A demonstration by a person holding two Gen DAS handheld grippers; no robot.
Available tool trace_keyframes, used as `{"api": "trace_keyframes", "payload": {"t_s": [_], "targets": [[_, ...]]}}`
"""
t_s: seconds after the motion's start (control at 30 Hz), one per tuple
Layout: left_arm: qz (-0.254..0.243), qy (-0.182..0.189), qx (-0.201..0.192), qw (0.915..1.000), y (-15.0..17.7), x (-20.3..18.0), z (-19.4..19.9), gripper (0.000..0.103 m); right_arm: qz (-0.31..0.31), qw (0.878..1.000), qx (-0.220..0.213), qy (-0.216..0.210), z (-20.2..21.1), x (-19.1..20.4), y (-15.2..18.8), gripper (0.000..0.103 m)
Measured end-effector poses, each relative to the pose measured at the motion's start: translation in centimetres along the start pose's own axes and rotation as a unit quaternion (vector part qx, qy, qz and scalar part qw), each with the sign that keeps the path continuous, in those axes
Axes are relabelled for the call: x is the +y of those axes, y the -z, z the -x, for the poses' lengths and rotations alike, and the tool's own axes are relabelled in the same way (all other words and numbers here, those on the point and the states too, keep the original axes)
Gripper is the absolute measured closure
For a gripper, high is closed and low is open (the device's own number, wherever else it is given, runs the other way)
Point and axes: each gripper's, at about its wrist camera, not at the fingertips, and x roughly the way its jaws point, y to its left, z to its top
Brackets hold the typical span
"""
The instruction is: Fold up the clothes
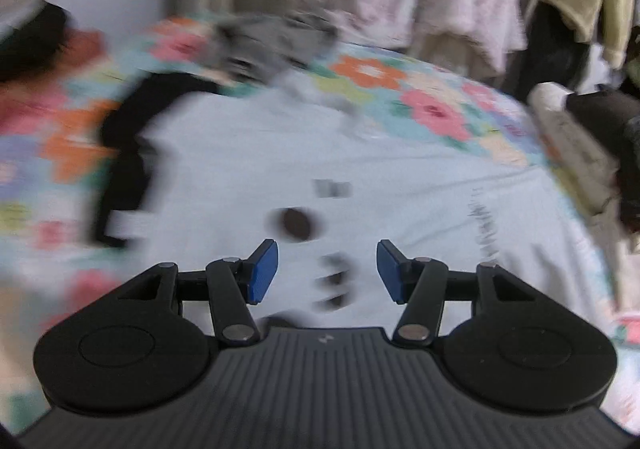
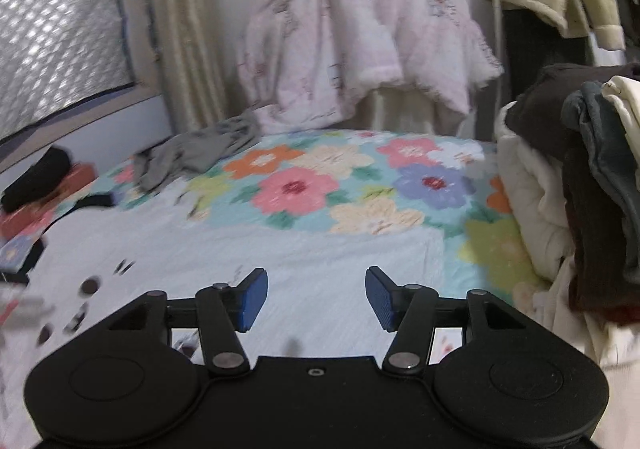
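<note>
Our left tongs (image 1: 327,271) stood apart and empty above the pale blue shirt (image 1: 360,169), spread flat mid-bed on the floral bedspread (image 1: 432,109), presumably so its dotted front could be squared for folding.

From the right wrist, our right tongs (image 2: 316,299) gaped too, clamping nothing, over the shirt's near-right portion; a clothes pile (image 2: 580,189) waited at the bed's right edge.

The left black plastic two-finger gripper (image 1: 327,271) has blue ribbed pads on jointed black links with silver round pivot pins, two round housings and a ridged grey centre plate. The right black plastic two-finger gripper (image 2: 316,299) matches, though its centre plate is smooth with one small screw hole.
</note>
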Motion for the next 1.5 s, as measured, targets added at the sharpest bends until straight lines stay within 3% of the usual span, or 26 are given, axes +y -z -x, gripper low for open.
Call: {"api": "trace_keyframes", "payload": {"t_s": [0.1,0.2,0.23,0.27,0.37,0.47,0.6,0.7,0.8,0.9,1.07,1.13,1.17,1.2,1.23,1.33,1.5], "targets": [[-0.015,-0.074,0.009,0.9971,1.5,4.3,4.6,0.049,-0.006,0.999,-0.001,-0.038,2.9,0.6,1.2,0.043],[-0.074,-0.178,-0.005,0.9812,3.5,8.1,8.0,0.046,-0.018,0.997,-0.014,-0.073,6.3,0.1,1.7,0.043],[-0.066,-0.19,0.003,0.9795,4.0,9.7,8.7,0.046,-0.018,0.997,-0.019,-0.078,7.6,-0.2,1.8,0.043],[-0.046,-0.187,0.015,0.9812,4.3,11.0,9.3,0.047,-0.014,0.997,-0.017,-0.08,8.5,-0.7,2.0,0.043],[0.018,-0.119,0.006,0.9927,5.6,13.7,12.0,0.046,-0.004,0.996,-0.001,-0.088,10.9,-1.3,3.0,0.043],[0.013,-0.068,0.038,0.9969,6.9,12.2,12.1,0.046,0.036,0.994,0.032,-0.099,12.5,-0.5,5.6,0.043],[0.0,0.0,0.09,0.996,8.9,9.1,10.2,0.046,0.053,0.989,0.071,-0.119,13.3,1.2,10.4,0.043],[-0.051,-0.006,0.116,0.9919,10.2,6.6,8.2,0.046,0.075,0.987,0.088,-0.108,12.6,2.4,12.2,0.043],[-0.106,-0.025,0.153,0.9823,10.8,4.9,6.1,0.046,0.088,0.986,0.081,-0.117,11.8,3.7,11.8,0.043],[-0.086,-0.009,0.184,0.9791,11.5,4.6,5.1,0.046,0.11,0.978,0.081,-0.157,10.8,6.2,11.0,0.043],[-0.006,0.0,0.219,0.9758,12.7,5.8,1.6,0.033,0.165,0.963,0.074,-0.198,8.1,12.1,11.2,0.043],[0.014,-0.007,0.219,0.9755,13.0,6.0,0.8,0.039,0.17,0.962,0.077,-0.199,6.9,14.2,11.1,0.043],[0.016,-0.004,0.211,0.9774,13.0,6.0,0.9,0.047,0.174,0.96,0.075,-0.205,6.3,15.0,11.1,0.043],[0.008,0.001,0.2,0.9797,13.0,5.8,1.1,0.075,0.177,0.958,0.077,-0.213,5.9,15.9,10.9,0.043],[-0.004,0.007,0.194,0.9809,12.8,5.6,1.5,0.087,0.178,0.957,0.078,-0.217,5.5,16.5,10.8,0.043],[0.008,0.045,0.187,0.9813,12.4,5.7,2.8,0.089,0.182,0.953,0.081,-0.229,4.5,18.1,10.4,0.043],[0.007,0.035,0.178,0.9834,11.8,5.6,3.2,0.088,0.186,0.948,0.088,-0.243,3.5,19.7,10.0,0.043]]}}
